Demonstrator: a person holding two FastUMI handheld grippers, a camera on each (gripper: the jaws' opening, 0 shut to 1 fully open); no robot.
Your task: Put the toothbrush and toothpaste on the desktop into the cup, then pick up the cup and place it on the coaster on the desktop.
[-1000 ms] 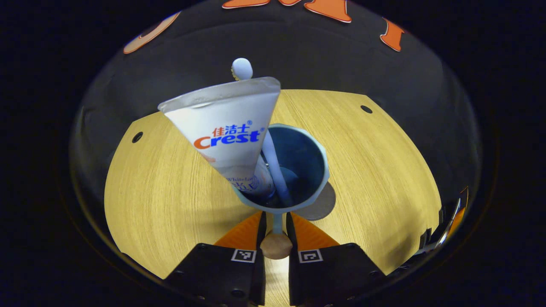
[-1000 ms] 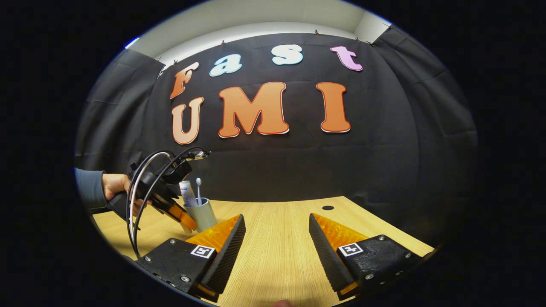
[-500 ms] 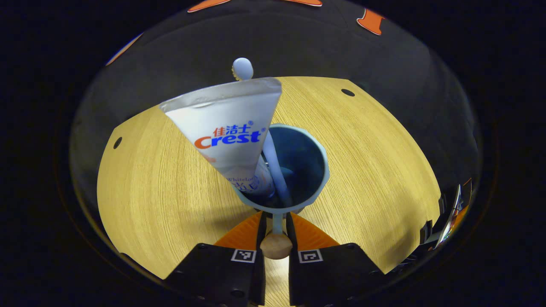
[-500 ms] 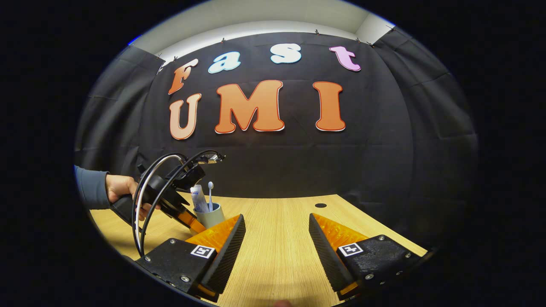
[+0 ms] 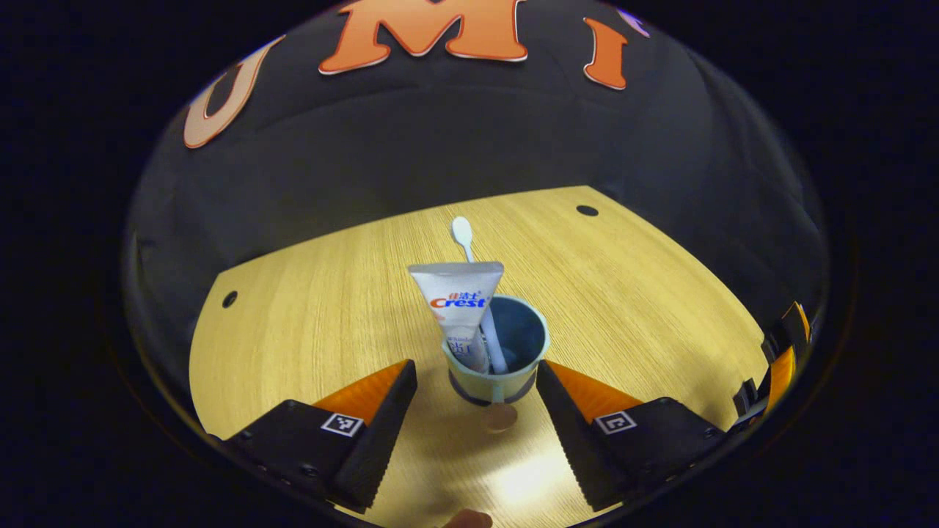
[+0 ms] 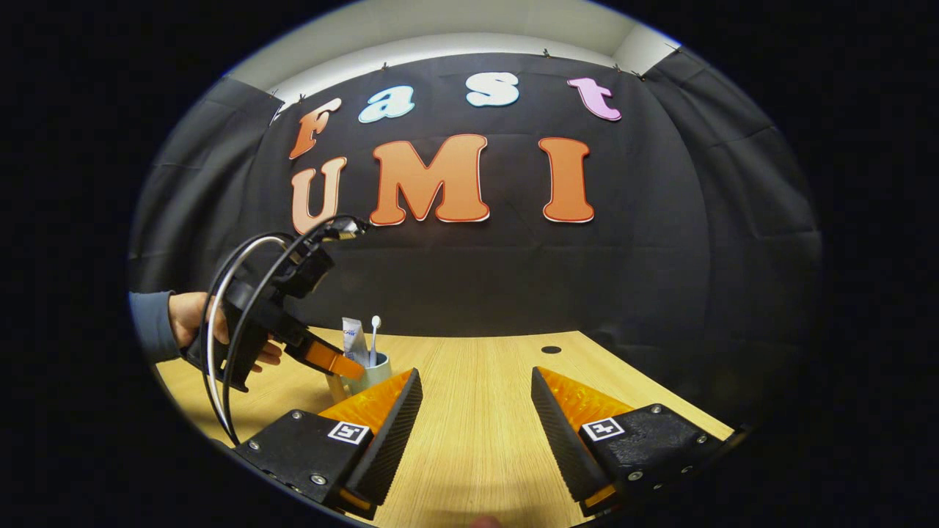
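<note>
- In the left gripper view the cup stands upright on the wooden desktop, at the centre of the view, with the toothpaste and the toothbrush both standing in it, leaning toward 11 o'clock and 12 o'clock.
- A thin dark rim shows under the cup's base from 6 to 4 o'clock — I judge that to be the coaster, with the cup set on it, though most of it is hidden.
- The cup's handle, ending in a round wooden knob, points to 6 o'clock, toward the camera.
- The left gripper has its fingers spread wide, one at 8 o'clock of the cup and one at 4 o'clock, neither touching it; the cup sits free.
- In the right gripper view the right gripper is also wide apart and holds nothing, low over bare desktop, with the cup at 10 o'clock of it.
- That view also shows a hand holding the left gripper at 9 o'clock, its fingers angled down at the cup.
- Step in hand, as I judge it: the last one — releasing the cup on the coaster.
- Next move calls only for drawing the left gripper straight away, clear of the knob and of the tall toothpaste, so nothing tips.
</note>
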